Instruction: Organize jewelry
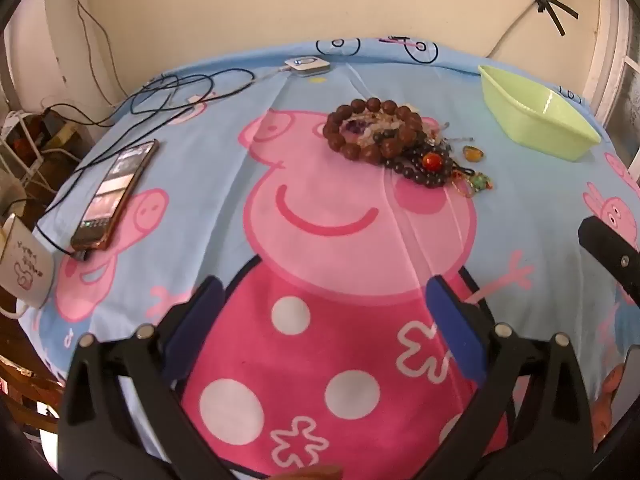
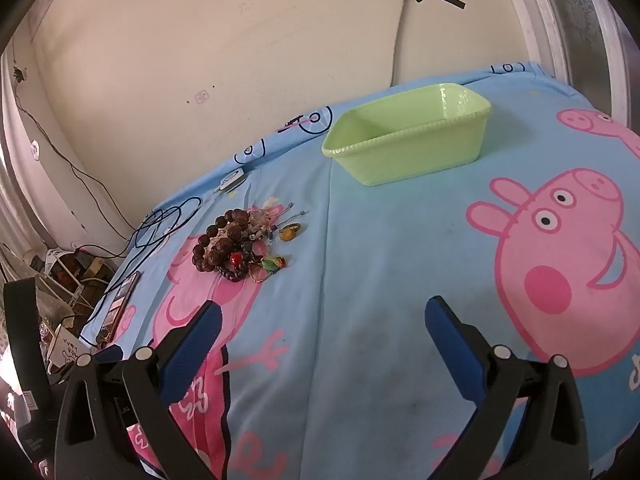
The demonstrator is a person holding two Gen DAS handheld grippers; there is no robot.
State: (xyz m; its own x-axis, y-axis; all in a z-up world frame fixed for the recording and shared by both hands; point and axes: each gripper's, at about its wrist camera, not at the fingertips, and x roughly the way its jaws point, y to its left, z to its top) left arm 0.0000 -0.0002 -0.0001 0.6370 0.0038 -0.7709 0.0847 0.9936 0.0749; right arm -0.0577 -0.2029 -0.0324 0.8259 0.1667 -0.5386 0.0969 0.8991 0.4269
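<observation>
Holding both grippers above the sheet (image 1: pixel 224 184), you have the left gripper (image 1: pixel 324 300) and right gripper (image 2: pixel 324 320) spread apart, gripping nothing. The jewelry (image 1: pixel 392 140) lies piled left of the green bin (image 2: pixel 408 140), near it; a phone (image 1: pixel 116 196) sits farther left.

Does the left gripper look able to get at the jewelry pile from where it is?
Probably yes: the left gripper is open and the jewelry pile lies ahead of it, with only bare bedsheet between.
</observation>
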